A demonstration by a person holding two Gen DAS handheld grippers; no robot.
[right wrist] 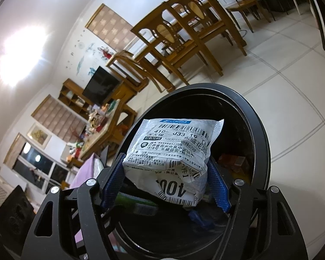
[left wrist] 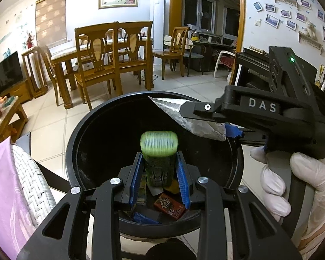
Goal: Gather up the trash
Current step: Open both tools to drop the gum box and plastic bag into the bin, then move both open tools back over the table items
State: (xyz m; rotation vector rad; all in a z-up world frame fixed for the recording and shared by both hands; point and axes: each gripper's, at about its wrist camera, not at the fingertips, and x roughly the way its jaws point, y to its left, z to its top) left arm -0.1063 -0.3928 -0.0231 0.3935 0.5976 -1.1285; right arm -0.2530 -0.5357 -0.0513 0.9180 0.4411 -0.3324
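Left tongs gripping green packet, over bin

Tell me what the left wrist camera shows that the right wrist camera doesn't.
Only the left wrist view shows the gloved hand, the right gripper from outside and the red packet in the bin. Only the right wrist view shows the parcel's printed shipping label. Both show the black bin and the white parcel.

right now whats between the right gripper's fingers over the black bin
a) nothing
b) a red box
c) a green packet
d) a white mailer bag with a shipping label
d: the right gripper has the white mailer bag, printed with barcodes, between its blue pads above the black bin; the green packet is in the left gripper.
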